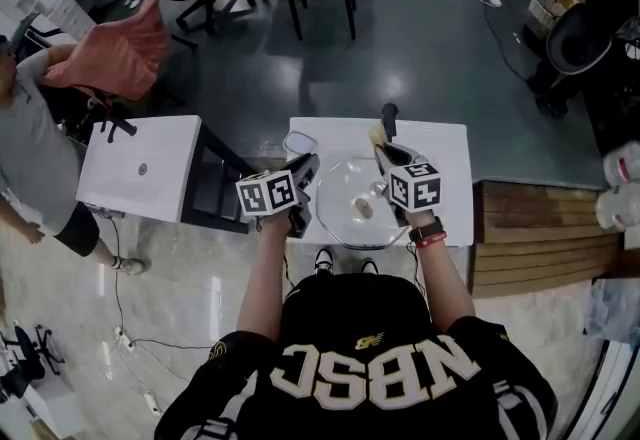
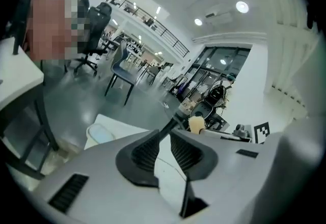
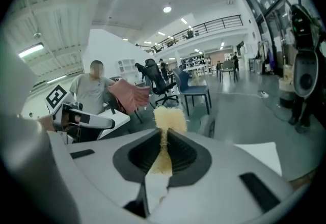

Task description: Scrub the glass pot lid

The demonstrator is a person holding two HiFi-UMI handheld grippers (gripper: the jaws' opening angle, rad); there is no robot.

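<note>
Lids: one, a round clear glass pot lid (image 1: 350,220) with a pale knob, over the front part of a white rectangular table (image 1: 440,143). Grippers: two. Left gripper (image 2: 169,131) partly closed, pinching the lid's left rim. Right gripper (image 3: 165,134) clamped tight on one fuzzy yellow scrubbing brush (image 3: 168,116), near the lid's far right edge. One small pale dish (image 1: 299,142) beside the lid. White tables: two, with the second white table (image 1: 140,168) off to the left.
</note>
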